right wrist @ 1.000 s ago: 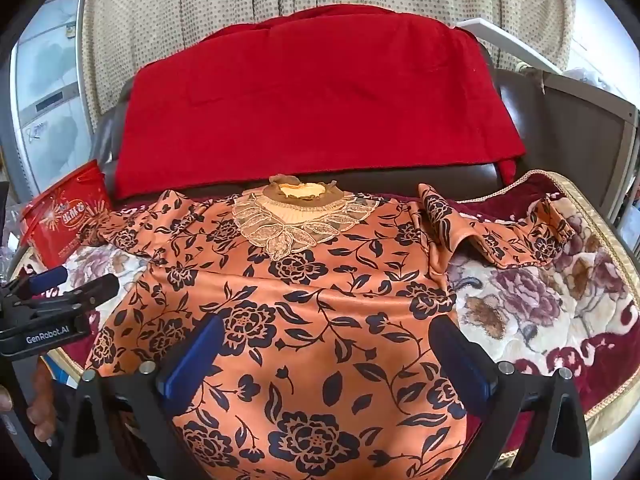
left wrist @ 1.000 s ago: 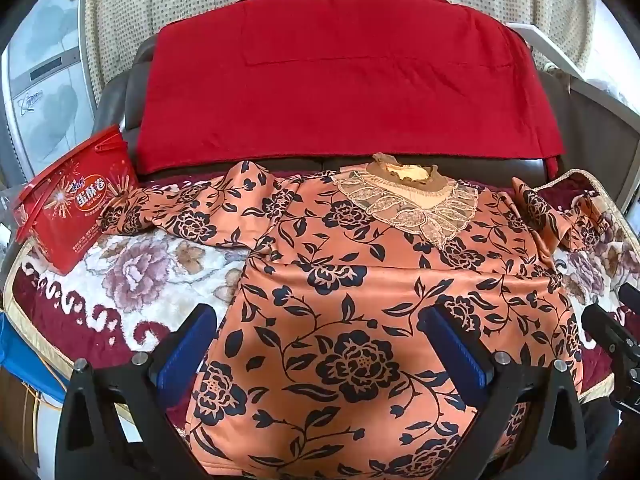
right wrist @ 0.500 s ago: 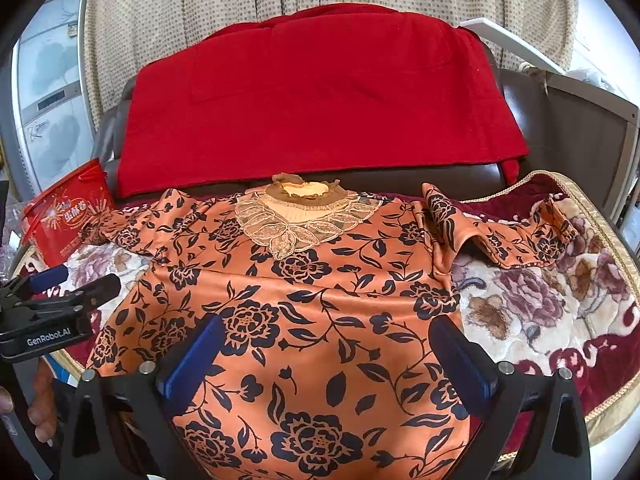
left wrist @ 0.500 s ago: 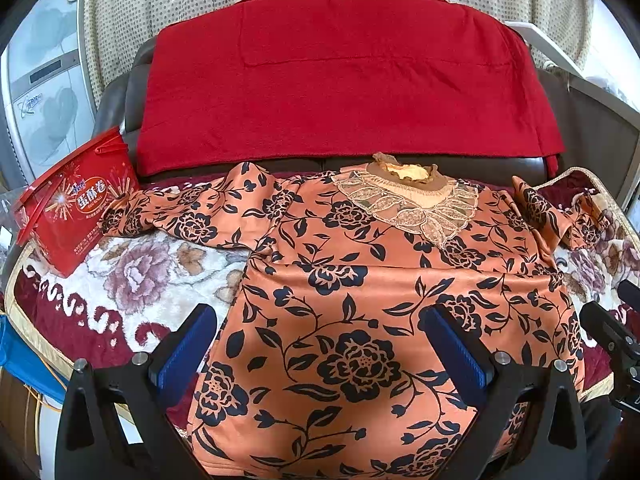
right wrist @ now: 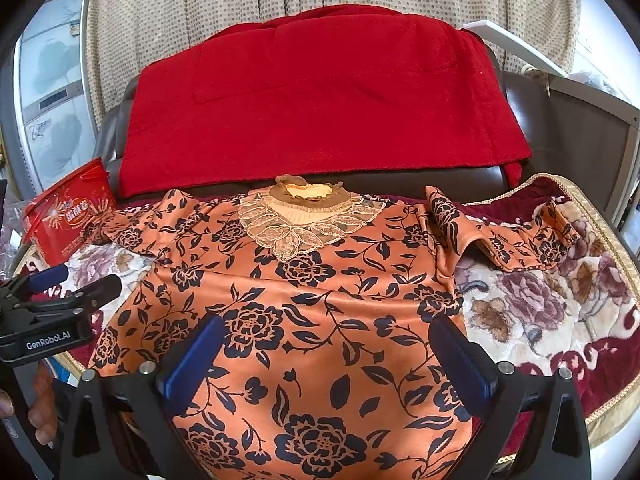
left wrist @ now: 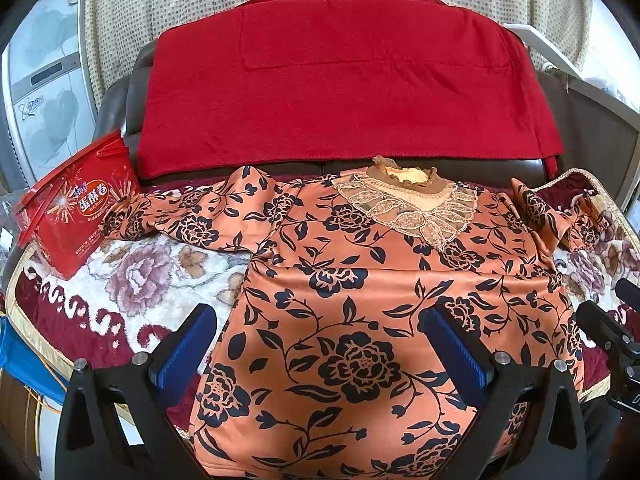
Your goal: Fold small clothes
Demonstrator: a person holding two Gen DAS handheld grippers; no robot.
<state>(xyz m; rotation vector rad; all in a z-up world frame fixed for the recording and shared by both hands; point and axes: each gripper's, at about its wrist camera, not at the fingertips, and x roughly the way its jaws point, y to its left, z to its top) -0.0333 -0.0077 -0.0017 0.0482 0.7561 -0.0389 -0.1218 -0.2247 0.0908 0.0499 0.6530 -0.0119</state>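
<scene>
Both grippers, left gripper (left wrist: 320,344) and right gripper (right wrist: 332,352), hover with jaws spread wide, gripping nothing, above the hem of the orange floral top (left wrist: 360,280). Top lies face-up on the floral blanket (left wrist: 132,276), 2 sleeves out sideways, presumably laid flat for folding.

The orange floral blouse's (left wrist: 360,320) hem ran out of frame behind the left gripper (left wrist: 320,344). Under the right gripper (right wrist: 332,356), its hem was likewise cut off.
</scene>
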